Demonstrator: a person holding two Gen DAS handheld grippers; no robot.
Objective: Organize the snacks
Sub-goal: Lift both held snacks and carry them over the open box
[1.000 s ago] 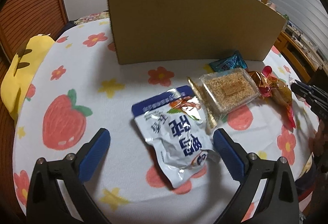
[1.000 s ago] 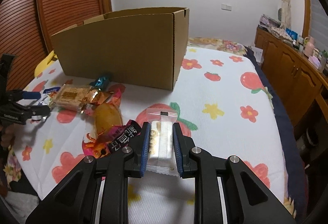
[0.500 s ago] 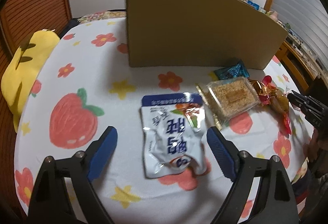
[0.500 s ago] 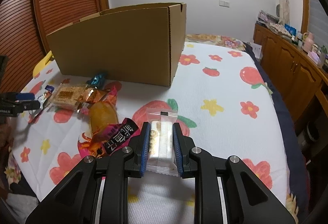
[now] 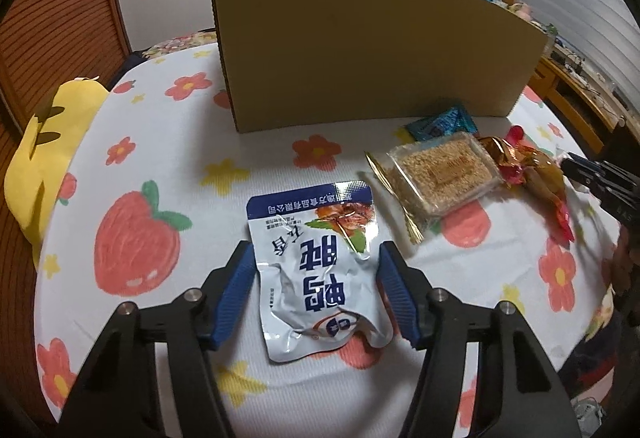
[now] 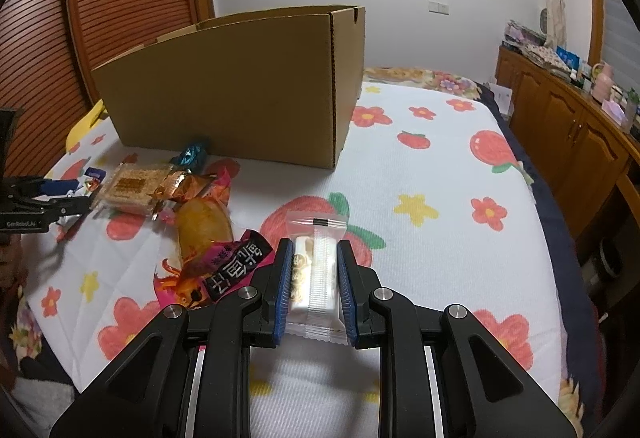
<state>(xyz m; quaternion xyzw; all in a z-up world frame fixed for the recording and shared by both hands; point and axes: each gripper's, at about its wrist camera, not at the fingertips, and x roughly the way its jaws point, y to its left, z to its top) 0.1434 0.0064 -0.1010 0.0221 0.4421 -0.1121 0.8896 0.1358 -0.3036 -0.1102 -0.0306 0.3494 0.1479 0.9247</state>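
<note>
Left gripper [image 5: 316,270] is closing in on the white-and-blue pouch [image 5: 320,274], whose long axis is running straight away from the camera, parallel to the fingers; its jaws have just been closing, with the pouch lying between them, and the blue pads [image 5: 236,294] are standing just beside the crinkled foil edges, though whether they are pressing yet I cannot tell; the pouch is lying flat on the flower-printed quilt [image 5: 132,165], glossy and puffed, with the tall cardboard box [image 5: 372,45] waiting beyond it; a clear rectangular pack of sesame brittle [image 5: 444,169] and a small teal wrapper [image 5: 440,121] are lying to the right, nearer the box.

Right gripper [image 6: 314,290] is gripping a small clear-wrapped white cake [image 6: 316,274], its ribbed blue pads clamping both long sides while the sealed film ends are sticking out front and back; the cake's long axis is pointing toward the box's corner, which is standing up and to the left, open at the top; an orange-and-pink sachet is lying just beside the left finger, shiny and soft.
</note>
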